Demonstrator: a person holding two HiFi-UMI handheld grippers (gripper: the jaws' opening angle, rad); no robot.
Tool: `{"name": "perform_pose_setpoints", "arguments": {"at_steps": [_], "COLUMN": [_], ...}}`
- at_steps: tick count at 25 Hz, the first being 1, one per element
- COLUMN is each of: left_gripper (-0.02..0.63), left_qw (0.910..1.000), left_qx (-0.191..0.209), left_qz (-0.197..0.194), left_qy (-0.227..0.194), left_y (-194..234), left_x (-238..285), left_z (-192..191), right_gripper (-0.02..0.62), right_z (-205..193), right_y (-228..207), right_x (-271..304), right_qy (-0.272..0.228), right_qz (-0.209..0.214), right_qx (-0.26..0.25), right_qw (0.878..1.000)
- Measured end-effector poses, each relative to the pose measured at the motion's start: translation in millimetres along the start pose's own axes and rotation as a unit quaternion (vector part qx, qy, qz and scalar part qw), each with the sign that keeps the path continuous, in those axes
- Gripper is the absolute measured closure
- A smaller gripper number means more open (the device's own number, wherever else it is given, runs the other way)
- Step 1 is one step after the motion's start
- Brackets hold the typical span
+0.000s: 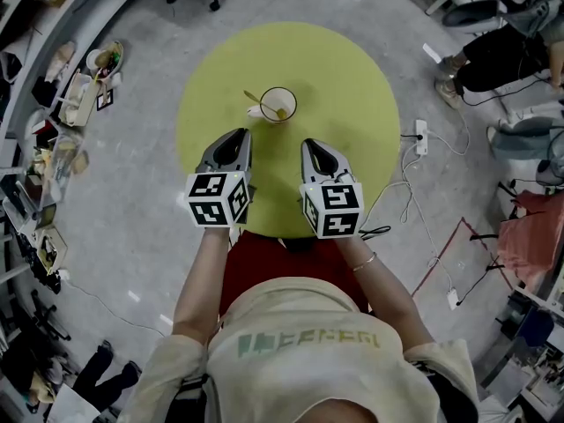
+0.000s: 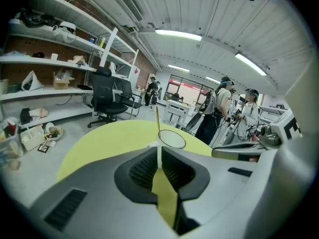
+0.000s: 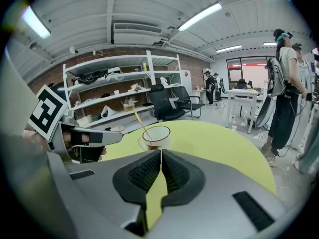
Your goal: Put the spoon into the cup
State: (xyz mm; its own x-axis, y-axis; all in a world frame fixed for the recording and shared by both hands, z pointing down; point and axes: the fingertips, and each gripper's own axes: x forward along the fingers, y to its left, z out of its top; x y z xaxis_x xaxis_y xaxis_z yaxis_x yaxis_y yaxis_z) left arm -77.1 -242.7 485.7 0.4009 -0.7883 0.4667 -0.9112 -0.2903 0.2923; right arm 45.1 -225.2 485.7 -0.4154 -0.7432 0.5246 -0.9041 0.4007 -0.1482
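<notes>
A round lime-green table point(image 1: 352, 95) stands on a grey workshop floor point(image 1: 132, 236). On it, the clear glass cup point(image 1: 278, 104) holds the thin golden spoon point(image 1: 256, 98). Near the cup, the left gripper point(image 1: 239, 135) and right gripper point(image 1: 310, 144) hover, jaws pressed together, empty.

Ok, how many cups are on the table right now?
1. The cup stands on the green round table, slightly past its middle, with the spoon leaning in it, handle up. No other cup shows on the tabletop.

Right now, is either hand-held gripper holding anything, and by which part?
Nothing is held. The left hand-held gripper and right hand-held gripper are shut, empty; the spoon sits in the cup.
</notes>
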Motion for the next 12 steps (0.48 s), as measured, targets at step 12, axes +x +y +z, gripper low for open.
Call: {"name": "perform_pose_setpoints", "arguments": {"at_steps": [12], "left_gripper": [0.581], "left_qw": [0.9996], "left_qx": [0.027], "left_qz": [-0.008], "left_qy": [-0.008], "left_y": [-3], "left_x": [-42], "left_z": [-9], "right_gripper": [0.558], "right_z": [-6], "right_y": [18], "right_x": [-28], "right_qy": [-0.015], "right_qz": [-0.021], "right_qx": [0.005], "right_qw": [1.0]}}
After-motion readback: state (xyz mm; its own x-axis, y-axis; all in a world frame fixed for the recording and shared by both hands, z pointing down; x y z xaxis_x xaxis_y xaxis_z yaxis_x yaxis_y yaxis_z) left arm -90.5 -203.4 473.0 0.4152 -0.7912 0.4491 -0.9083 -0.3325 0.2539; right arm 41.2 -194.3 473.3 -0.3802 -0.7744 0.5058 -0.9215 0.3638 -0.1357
